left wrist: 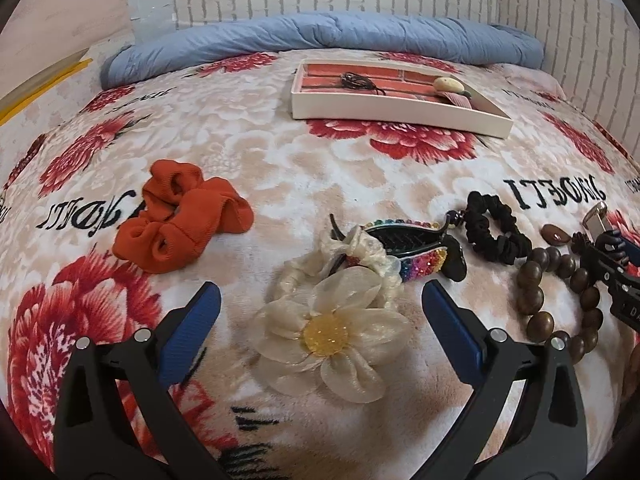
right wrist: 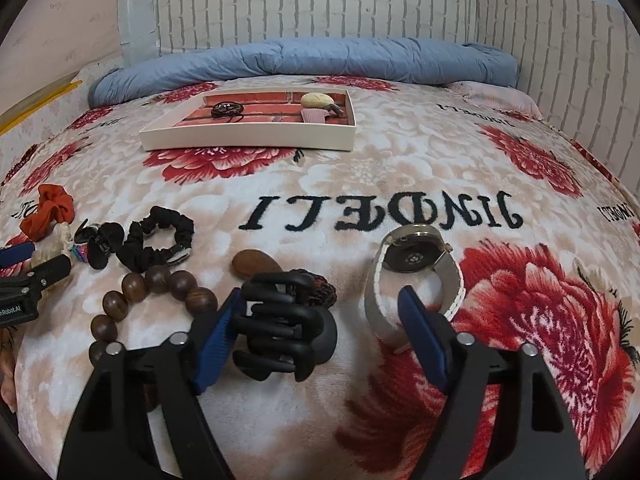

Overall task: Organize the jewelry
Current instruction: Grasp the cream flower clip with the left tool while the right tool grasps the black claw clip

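In the left wrist view, the left gripper (left wrist: 320,320) is spread open around the cream flower scrunchie (left wrist: 332,328) at lower centre. In the right wrist view, the black claw clip (right wrist: 280,324) is seen between the open right gripper (right wrist: 320,320) fingers, against the left pad; the tray (right wrist: 248,136) lies upper left.

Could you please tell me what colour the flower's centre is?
Yellow; the cream fabric flower hair tie shows best in the left wrist view.

Left gripper (left wrist: 320,296) and right gripper (right wrist: 320,300) both hover low, jaws spread wide
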`<state>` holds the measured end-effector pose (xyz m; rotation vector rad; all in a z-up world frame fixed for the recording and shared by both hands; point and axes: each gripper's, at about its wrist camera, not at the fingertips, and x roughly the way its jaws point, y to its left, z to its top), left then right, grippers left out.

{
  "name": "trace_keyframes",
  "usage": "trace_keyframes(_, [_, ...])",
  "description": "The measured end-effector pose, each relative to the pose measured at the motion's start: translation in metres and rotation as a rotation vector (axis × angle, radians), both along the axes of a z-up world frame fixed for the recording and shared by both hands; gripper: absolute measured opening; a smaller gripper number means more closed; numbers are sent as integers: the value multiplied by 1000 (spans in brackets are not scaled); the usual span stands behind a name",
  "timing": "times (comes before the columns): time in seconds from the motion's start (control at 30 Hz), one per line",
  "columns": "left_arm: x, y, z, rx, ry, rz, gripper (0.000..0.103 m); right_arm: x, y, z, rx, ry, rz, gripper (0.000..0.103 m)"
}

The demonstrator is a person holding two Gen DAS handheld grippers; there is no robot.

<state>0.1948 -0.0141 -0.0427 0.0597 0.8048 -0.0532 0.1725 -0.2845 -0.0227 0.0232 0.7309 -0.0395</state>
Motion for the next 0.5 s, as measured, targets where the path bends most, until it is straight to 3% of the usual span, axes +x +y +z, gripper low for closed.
trace_keyframes(0.2, [4, 0, -5, -16, 30, -17, 75, -1, -2, -1, 15, -4, -2, 67])
trace_keyframes(0.5, [3, 10, -7, -94, 39, -22, 56, 0, -1, -2, 18, -3, 5, 54])
